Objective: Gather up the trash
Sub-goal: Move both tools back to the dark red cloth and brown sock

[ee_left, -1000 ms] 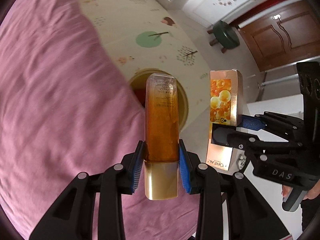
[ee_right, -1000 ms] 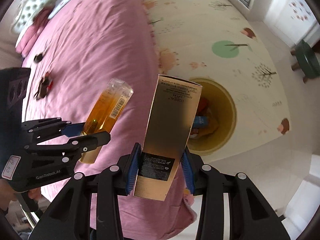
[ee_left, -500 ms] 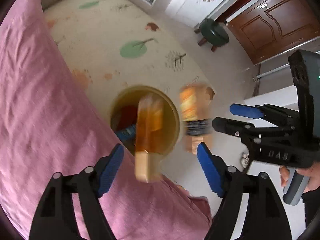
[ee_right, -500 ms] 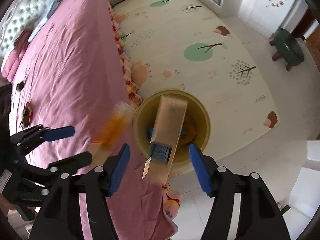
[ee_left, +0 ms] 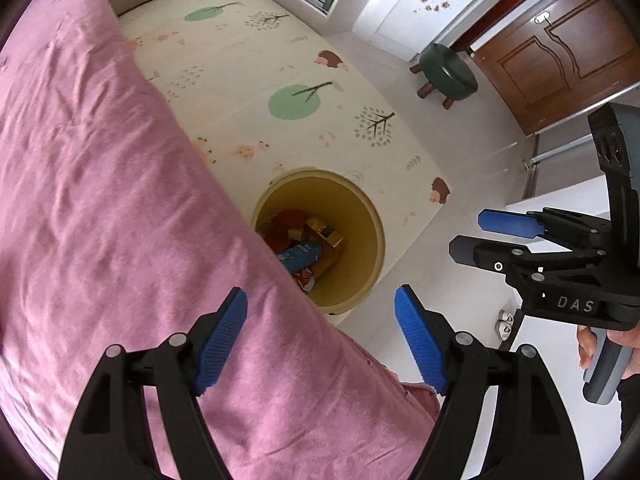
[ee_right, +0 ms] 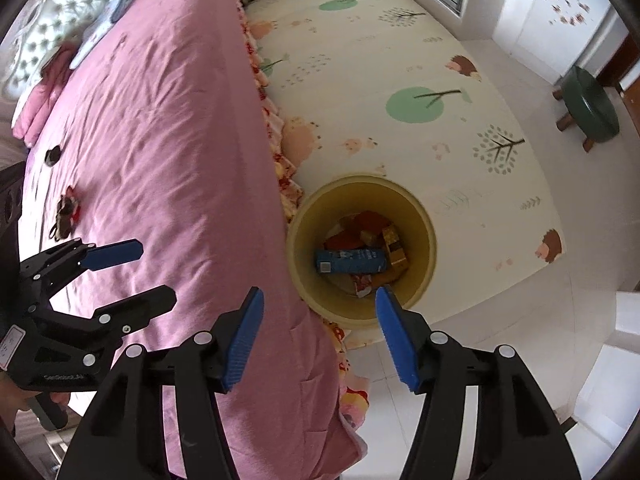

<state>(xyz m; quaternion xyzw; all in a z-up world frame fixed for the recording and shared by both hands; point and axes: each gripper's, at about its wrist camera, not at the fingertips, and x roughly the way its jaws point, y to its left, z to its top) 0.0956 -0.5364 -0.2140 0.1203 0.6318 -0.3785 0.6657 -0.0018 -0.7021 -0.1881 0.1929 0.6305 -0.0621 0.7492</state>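
Note:
A yellow trash bin (ee_left: 360, 208) stands on the floor beside the bed; it also shows in the right wrist view (ee_right: 424, 220). Inside lie a blue carton (ee_right: 352, 261), a gold box (ee_right: 396, 246) and red wrappers (ee_left: 288, 220). My left gripper (ee_left: 320, 316) is open and empty, held above the bed edge near the bin. My right gripper (ee_right: 318, 322) is open and empty above the bin's near rim. Each gripper shows in the other's view, the right (ee_left: 492, 236) and the left (ee_right: 132, 276), both open.
The pink bed (ee_right: 152, 160) fills the left, with small dark items (ee_right: 66, 208) and pillows (ee_right: 40, 92) on it. A patterned play mat (ee_left: 260, 60) covers the floor. A green stool (ee_left: 448, 74) and wooden door (ee_left: 560, 48) are at the far right.
Both grippers opened and let go: the amber bottle and the gold carton dropped into the bin. Both grippers now hold nothing and sit higher above the bin.

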